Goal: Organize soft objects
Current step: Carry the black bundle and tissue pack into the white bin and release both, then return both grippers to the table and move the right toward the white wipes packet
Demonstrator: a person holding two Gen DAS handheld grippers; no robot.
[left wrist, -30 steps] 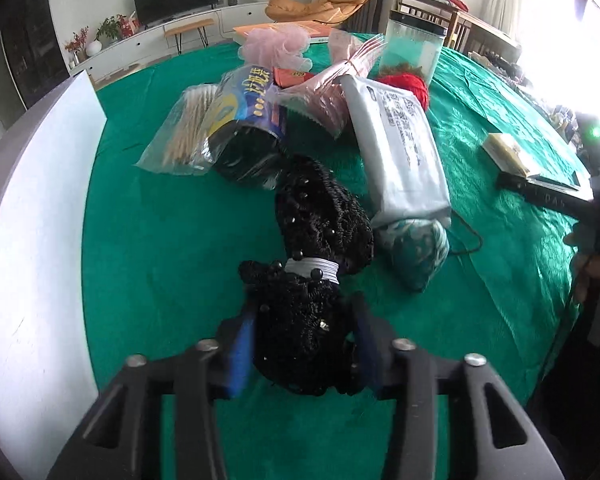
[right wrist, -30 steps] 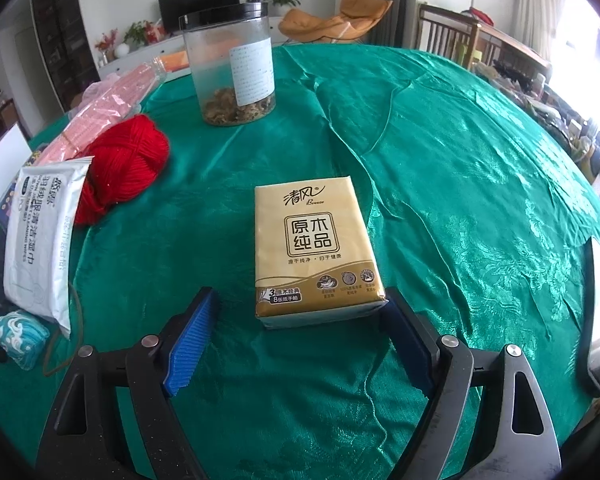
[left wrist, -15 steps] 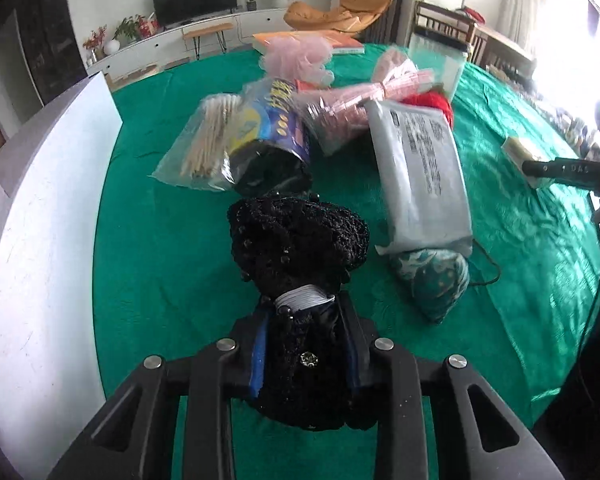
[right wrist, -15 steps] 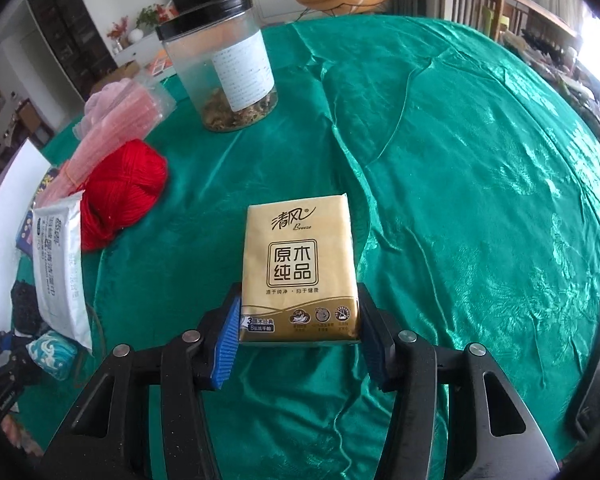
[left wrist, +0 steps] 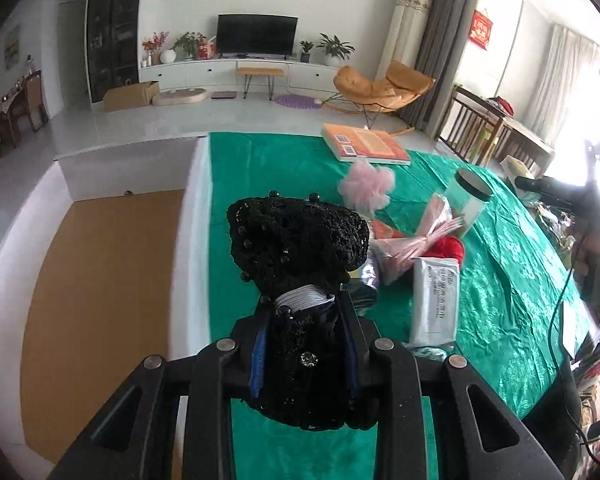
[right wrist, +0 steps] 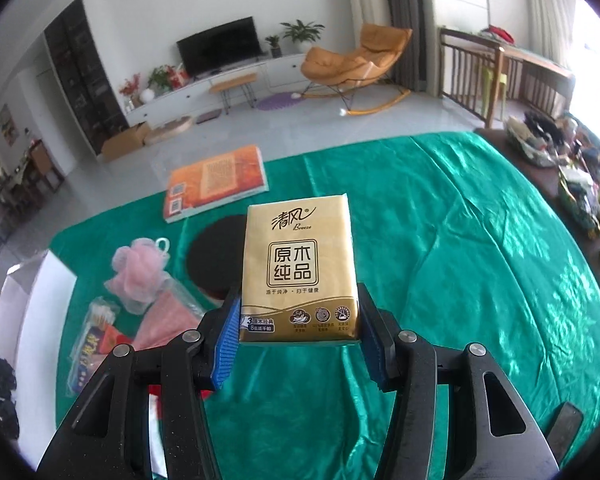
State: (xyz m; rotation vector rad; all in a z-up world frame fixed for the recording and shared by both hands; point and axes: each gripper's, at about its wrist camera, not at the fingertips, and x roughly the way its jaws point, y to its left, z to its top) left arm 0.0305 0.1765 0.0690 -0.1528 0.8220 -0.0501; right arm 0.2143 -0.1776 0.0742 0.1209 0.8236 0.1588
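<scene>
**Both hands loaded, box waiting on the left**

Left wrist view: the left hand-held gripper point(left wrist: 305, 354) was clamped on a black beaded knit pouch point(left wrist: 298, 248), lifted clear of the green desk point(left wrist: 496, 264) and sitting right beside the white box point(left wrist: 198, 240) with the brown bottom. Looked to me like the drop into the box was the step. My tip would've been to carry it fully past the box's white wall before letting go, since the floppy top could snag the rim.

Right wrist view: the right hand-held gripper point(right wrist: 298, 330) was squeezing a gold tissue pack point(right wrist: 299, 270) by its lower end, held up above the desk with the pink bath pouf point(right wrist: 140, 268) and orange book point(right wrist: 216, 182) well behind it. I'd keep the squeeze gentle so the pack wouldn't buckle, and bring it over second.
</scene>
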